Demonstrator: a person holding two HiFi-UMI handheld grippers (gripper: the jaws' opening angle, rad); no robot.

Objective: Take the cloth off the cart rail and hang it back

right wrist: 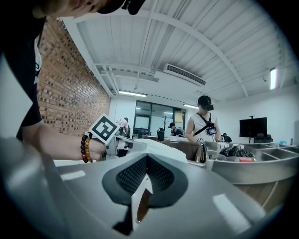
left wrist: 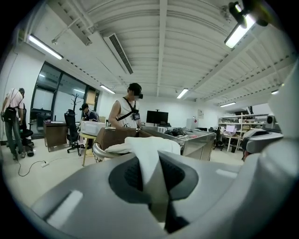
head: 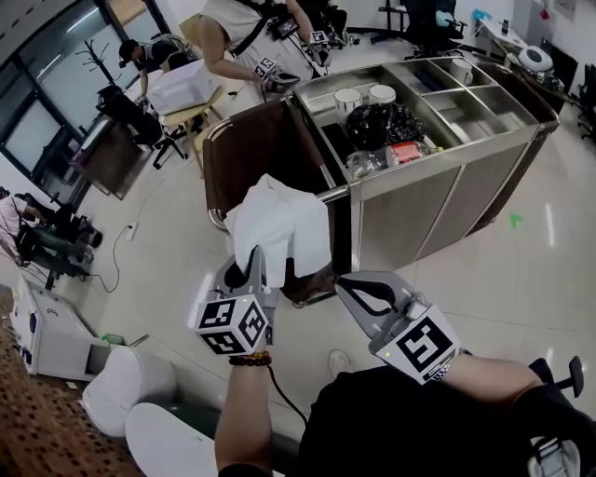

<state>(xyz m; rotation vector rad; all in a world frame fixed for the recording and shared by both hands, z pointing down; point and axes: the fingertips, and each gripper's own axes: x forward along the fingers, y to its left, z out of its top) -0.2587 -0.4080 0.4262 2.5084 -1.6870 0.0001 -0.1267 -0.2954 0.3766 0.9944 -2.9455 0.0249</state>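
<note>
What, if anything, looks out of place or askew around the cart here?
Only the white fabric cloth: it lies bunched and lopsided over the curved metal rail of the stainless-steel cart, one fold drawn out to the left gripper, which is shut on it. Nothing looks spilled or damaged.

Ahead of me, a person in a white sleeveless top (head: 244,28) leans in at the far side. Two white round containers (head: 347,99) stand side by side. A black bag (head: 384,124) lies just beside them, with a red packet (head: 406,151) near it. To my left, a white box (head: 182,86) rests on a small desk (head: 207,110). Beyond it are a seated person in a cap (head: 142,54) and a coat stand (head: 95,60). A cable (head: 119,253) trails across the floor (head: 484,279). A green mark (head: 512,220) shows on the floor to my right. A brick wall (right wrist: 70,88) runs along one side.
</note>
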